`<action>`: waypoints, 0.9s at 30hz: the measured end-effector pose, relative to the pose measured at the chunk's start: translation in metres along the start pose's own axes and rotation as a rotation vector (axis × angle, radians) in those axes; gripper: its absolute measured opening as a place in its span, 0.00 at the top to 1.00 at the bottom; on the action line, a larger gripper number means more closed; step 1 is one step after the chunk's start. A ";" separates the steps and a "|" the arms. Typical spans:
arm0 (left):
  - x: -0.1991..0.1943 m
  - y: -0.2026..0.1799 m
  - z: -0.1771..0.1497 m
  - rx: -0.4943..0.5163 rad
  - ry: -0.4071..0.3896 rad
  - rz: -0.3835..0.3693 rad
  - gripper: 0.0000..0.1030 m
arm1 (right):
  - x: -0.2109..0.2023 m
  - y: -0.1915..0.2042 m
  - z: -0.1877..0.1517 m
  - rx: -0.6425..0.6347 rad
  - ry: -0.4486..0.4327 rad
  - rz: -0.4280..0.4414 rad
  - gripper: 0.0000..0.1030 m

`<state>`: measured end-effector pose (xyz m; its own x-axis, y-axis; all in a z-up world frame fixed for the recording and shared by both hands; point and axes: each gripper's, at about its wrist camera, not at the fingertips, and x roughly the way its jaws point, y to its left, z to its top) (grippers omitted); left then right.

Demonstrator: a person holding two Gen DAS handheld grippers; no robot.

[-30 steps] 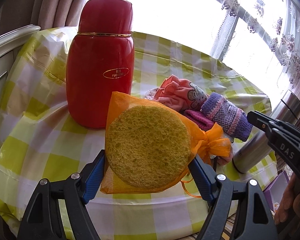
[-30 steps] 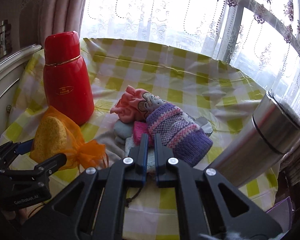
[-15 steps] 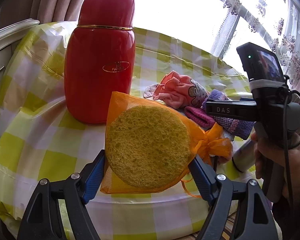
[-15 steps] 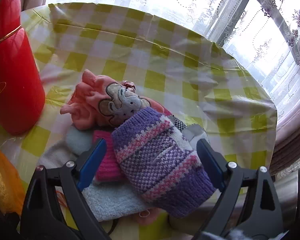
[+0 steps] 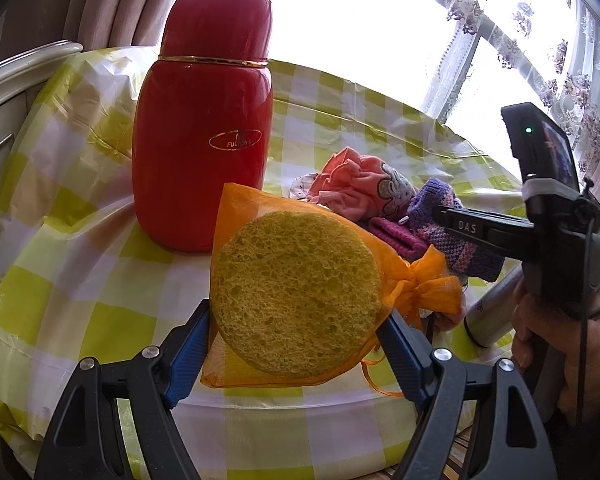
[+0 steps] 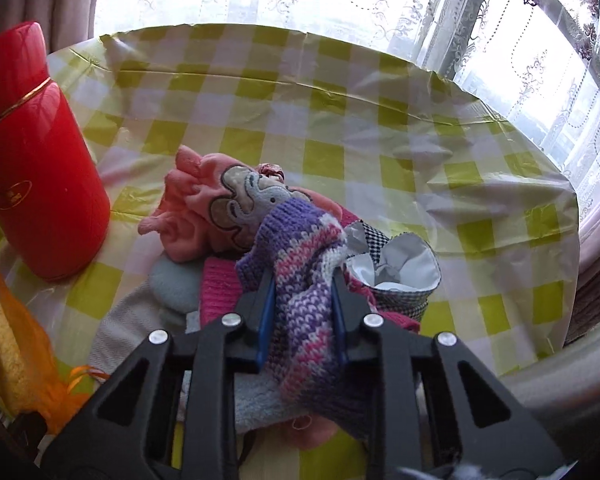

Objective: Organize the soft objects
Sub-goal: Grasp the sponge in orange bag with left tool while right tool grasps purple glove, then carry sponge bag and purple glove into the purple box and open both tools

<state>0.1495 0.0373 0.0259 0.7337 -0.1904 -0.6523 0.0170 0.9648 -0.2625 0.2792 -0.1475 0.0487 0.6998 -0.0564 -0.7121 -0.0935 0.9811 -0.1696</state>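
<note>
Purple knit sock [image 6: 300,264] pinched by right gripper [image 6: 302,280], jaws just closed on it, atop soft pile mid-table; long axis runs along fingers. Sponge [image 5: 296,300] clamped wide in left gripper [image 5: 296,328], near table edge.

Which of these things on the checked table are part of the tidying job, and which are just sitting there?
Part of the job:
- purple knitted sock, pinched in the right gripper
- sponge in orange net bag, held by the left gripper
- pink cloth
- magenta knit

Just there:
- red flask
- steel flask
</note>
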 end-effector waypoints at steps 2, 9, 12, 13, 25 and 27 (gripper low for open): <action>-0.004 -0.002 0.000 0.008 -0.015 0.003 0.22 | -0.015 0.001 -0.006 0.000 -0.032 0.046 0.73; -0.014 -0.004 -0.002 0.004 -0.044 0.006 0.22 | -0.072 -0.007 -0.029 0.024 -0.105 0.174 0.74; -0.019 -0.007 -0.003 0.009 -0.054 0.005 0.22 | -0.091 -0.014 -0.041 0.039 -0.118 0.201 0.74; -0.021 -0.009 -0.004 0.012 -0.056 0.002 0.22 | -0.097 -0.018 -0.045 0.052 -0.118 0.215 0.74; -0.048 -0.063 -0.022 0.084 -0.057 -0.083 0.22 | -0.152 -0.086 -0.103 0.153 -0.103 0.224 0.74; -0.051 -0.080 -0.027 0.111 -0.051 -0.114 0.22 | -0.156 -0.104 -0.114 0.178 -0.092 0.205 0.74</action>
<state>0.0929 -0.0354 0.0611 0.7559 -0.2935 -0.5852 0.1756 0.9520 -0.2506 0.0985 -0.2624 0.1000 0.7411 0.1554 -0.6532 -0.1195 0.9878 0.0994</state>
